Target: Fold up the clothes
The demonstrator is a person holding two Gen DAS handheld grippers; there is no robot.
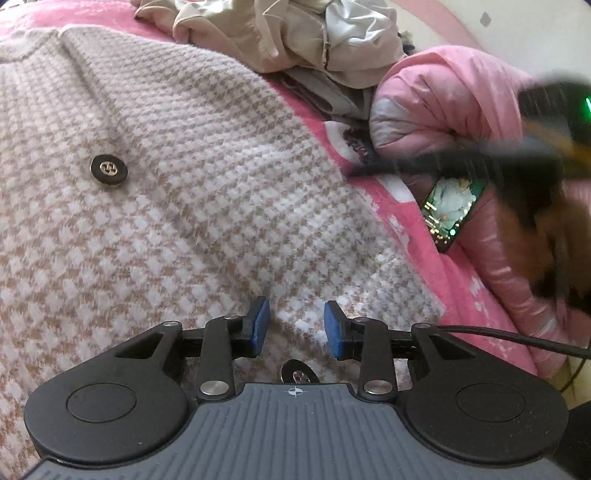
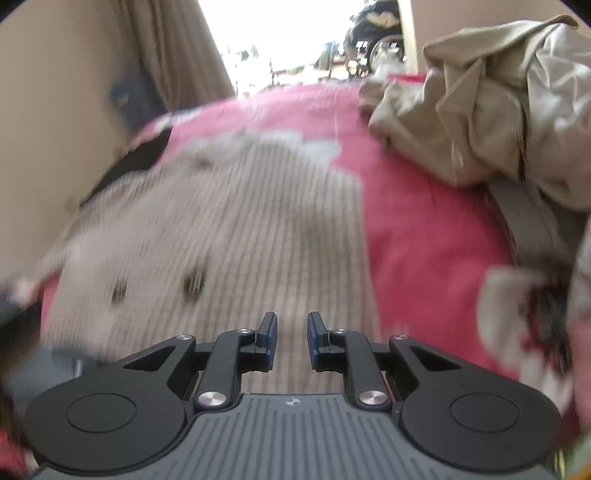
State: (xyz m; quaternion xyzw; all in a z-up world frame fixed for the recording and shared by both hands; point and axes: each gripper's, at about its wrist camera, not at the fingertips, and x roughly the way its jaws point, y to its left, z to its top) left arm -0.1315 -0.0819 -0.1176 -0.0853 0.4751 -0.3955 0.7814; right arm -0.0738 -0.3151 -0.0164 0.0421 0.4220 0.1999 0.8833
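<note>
Both claws hover over the beige-and-white houndstooth knit cardigan point(image 1: 177, 206), which lies spread flat on the pink patterned bed cover point(image 1: 399, 229). Left gripper point(image 1: 296, 325) has its blue-padded jaws part open with only bare knit showing in the gap, gripping nothing; right gripper point(image 2: 292, 339) stands narrower, with a slim gap between its pads, likewise empty above the cardigan's near portion. A round dark metal button point(image 1: 109, 170) sits on the cardigan beyond the left gripper, and a second button lies just under that gripper's body. Off the cardigan's far edge rests a crumpled beige jacket point(image 1: 280, 33); off its right edge, a pink puffy coat point(image 1: 436, 103) and a lit phone point(image 1: 452, 206). The likely risk: with so narrow an opening, the right jaws could pinch only the top layer or slip off the thick knit, leaving a skewed fold; a pad might also snag a button.
</note>
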